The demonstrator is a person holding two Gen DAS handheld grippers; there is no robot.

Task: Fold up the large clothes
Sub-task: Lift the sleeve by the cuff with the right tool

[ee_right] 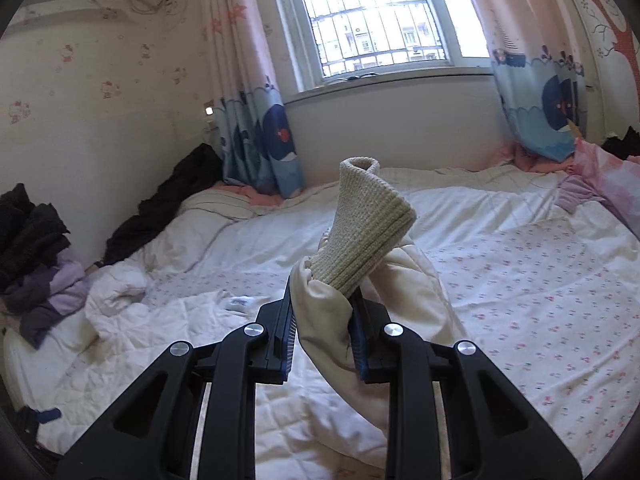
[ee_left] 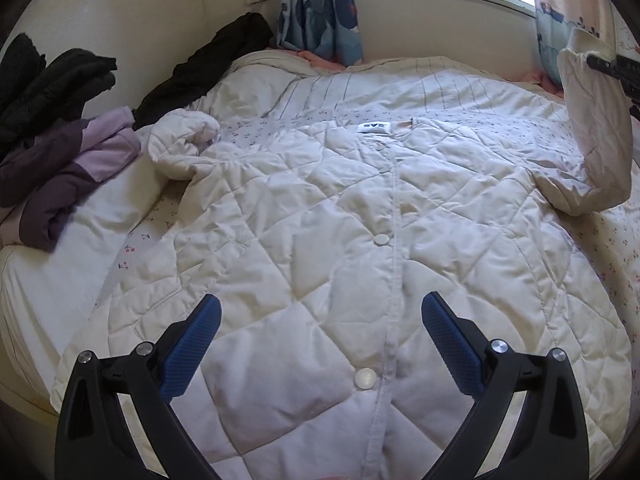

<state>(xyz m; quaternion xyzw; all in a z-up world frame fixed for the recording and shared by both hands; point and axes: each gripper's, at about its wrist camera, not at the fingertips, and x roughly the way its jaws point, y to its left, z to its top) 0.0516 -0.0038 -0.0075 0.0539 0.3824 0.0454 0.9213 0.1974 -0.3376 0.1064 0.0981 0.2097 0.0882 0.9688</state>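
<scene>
A cream quilted jacket (ee_left: 320, 216) lies flat and buttoned on the bed, collar toward the window. My left gripper (ee_left: 320, 312) is open and empty, hovering over the jacket's lower front near a button (ee_left: 365, 378). My right gripper (ee_right: 322, 316) is shut on the jacket's right sleeve (ee_right: 332, 320) just below its ribbed knit cuff (ee_right: 368, 224) and holds it raised above the bed. In the left wrist view the lifted sleeve (ee_left: 592, 120) stands up at the right edge, with the right gripper (ee_left: 612, 66) at its top. The other sleeve (ee_left: 182, 144) lies bunched at the jacket's left shoulder.
A purple garment (ee_left: 72, 168) and dark clothes (ee_left: 52, 84) are piled at the bed's left side. A black garment (ee_left: 208, 68) lies against the wall. The floral duvet (ee_right: 540, 280) covers the bed. Curtains (ee_right: 256, 140) and a window (ee_right: 376, 20) stand behind.
</scene>
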